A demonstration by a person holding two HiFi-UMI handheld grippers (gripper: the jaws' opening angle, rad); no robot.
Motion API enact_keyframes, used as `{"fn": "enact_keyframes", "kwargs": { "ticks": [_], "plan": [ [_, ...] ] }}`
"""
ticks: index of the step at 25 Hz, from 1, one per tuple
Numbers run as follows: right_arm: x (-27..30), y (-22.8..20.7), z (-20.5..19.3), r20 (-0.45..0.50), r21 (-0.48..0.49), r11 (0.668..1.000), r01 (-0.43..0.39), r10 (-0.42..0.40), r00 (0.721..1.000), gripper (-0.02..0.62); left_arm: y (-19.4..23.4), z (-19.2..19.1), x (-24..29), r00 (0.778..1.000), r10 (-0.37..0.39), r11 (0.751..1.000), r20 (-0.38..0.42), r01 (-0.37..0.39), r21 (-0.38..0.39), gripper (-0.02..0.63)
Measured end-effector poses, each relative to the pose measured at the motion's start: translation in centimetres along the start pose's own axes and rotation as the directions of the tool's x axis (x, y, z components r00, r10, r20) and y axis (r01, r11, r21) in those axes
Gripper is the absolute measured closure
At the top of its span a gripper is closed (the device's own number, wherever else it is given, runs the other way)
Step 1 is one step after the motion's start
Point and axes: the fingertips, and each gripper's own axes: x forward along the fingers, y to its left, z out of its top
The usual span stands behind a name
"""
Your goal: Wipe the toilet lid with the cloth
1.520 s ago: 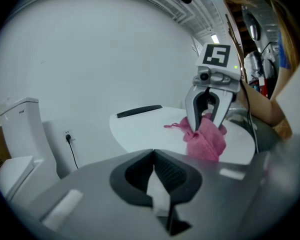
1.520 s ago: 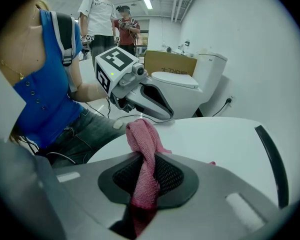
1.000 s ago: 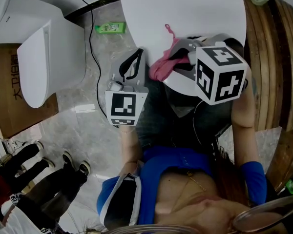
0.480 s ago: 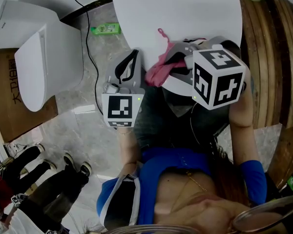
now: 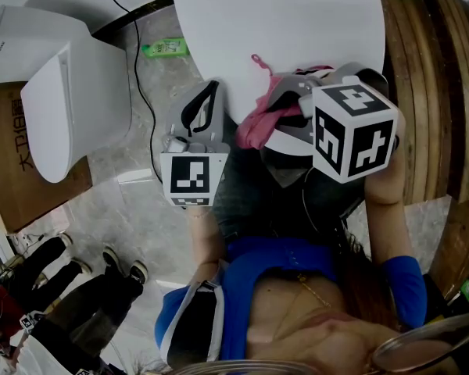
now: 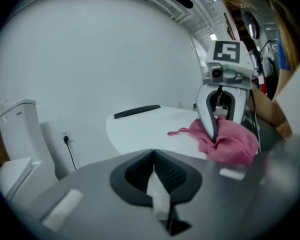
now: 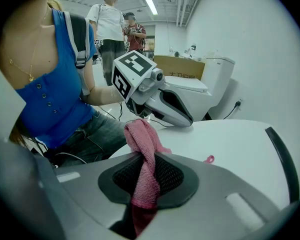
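Observation:
A pink cloth (image 5: 255, 125) hangs at the near edge of a round white table (image 5: 281, 22), pinched in my right gripper (image 5: 277, 104). The right gripper view has the cloth (image 7: 142, 139) twisted between the shut jaws (image 7: 147, 156). My left gripper (image 5: 210, 85) hovers just left of the table's edge, shut, with nothing in it (image 6: 153, 153). It is near the cloth but does not touch it. The white toilet (image 5: 70, 92) stands on the floor to the far left with its lid (image 5: 47, 112) down, well away from both grippers.
A green bottle (image 5: 162, 49) lies on the floor between the toilet and the table. A black cable (image 5: 137, 69) runs along the floor there. A cardboard box (image 5: 8, 178) sits by the toilet. Curved wooden slats (image 5: 430, 92) are on the right. People (image 5: 55, 280) stand at lower left.
Little has changed. The right gripper still holds the cloth at the table's edge. Both grippers have shifted a little to the left in the view.

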Motion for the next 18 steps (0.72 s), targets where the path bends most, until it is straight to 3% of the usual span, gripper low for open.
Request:
{"fn": "enact_keyframes", "kwargs": {
  "ticks": [18],
  "plan": [
    [-1.8, 0.8, -2.4, 0.001, 0.074, 0.997, 0.001, -0.001, 1.0, 0.53, -0.7, 0.3, 0.1, 1.0, -0.018, 1.0, 0.01, 0.018, 0.004, 0.604]
  ]
}}
